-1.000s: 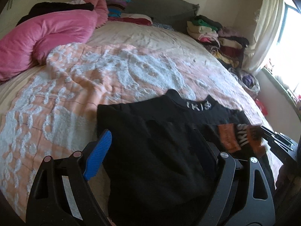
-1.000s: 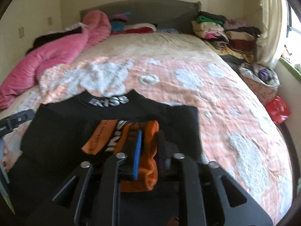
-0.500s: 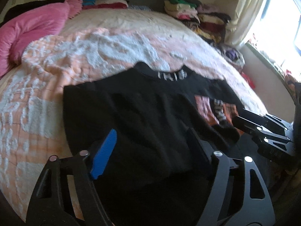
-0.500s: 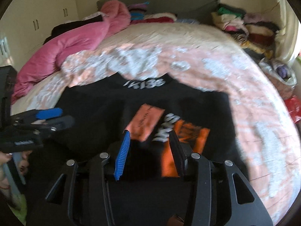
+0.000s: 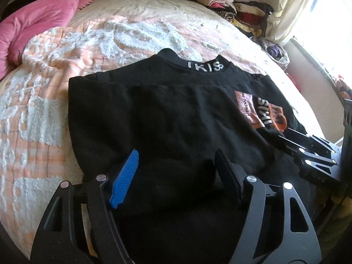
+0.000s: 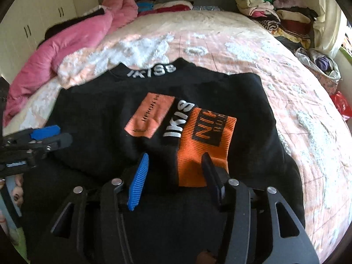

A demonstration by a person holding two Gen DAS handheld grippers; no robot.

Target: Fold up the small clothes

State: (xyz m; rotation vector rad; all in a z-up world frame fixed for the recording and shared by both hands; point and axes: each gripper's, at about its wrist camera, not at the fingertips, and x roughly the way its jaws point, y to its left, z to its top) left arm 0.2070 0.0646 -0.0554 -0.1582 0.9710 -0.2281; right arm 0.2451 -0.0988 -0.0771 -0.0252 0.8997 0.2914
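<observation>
A black top (image 5: 167,118) with a white-lettered collar (image 5: 205,67) lies flat on the bed, both sleeves folded in over the body. Its orange sleeve cuff (image 6: 204,140) lies on top at the right, also in the left wrist view (image 5: 263,112). My left gripper (image 5: 176,165) is open and empty just above the top's lower left part. My right gripper (image 6: 175,165) is open and empty over the orange cuff. Each gripper shows in the other's view: the right gripper (image 5: 308,145) and the left gripper (image 6: 41,136).
The bed is covered by a peach and white tufted blanket (image 5: 88,39). A pink duvet (image 6: 72,41) lies at the far left. Stacks of folded clothes (image 6: 275,11) stand at the far right by the curtain (image 5: 292,6). A bag of clothes (image 6: 323,63) sits beside the bed.
My right gripper was shut on the orange cuff, laid it across the top and opened. My left gripper narrowed its opening and moved in over the garment.
</observation>
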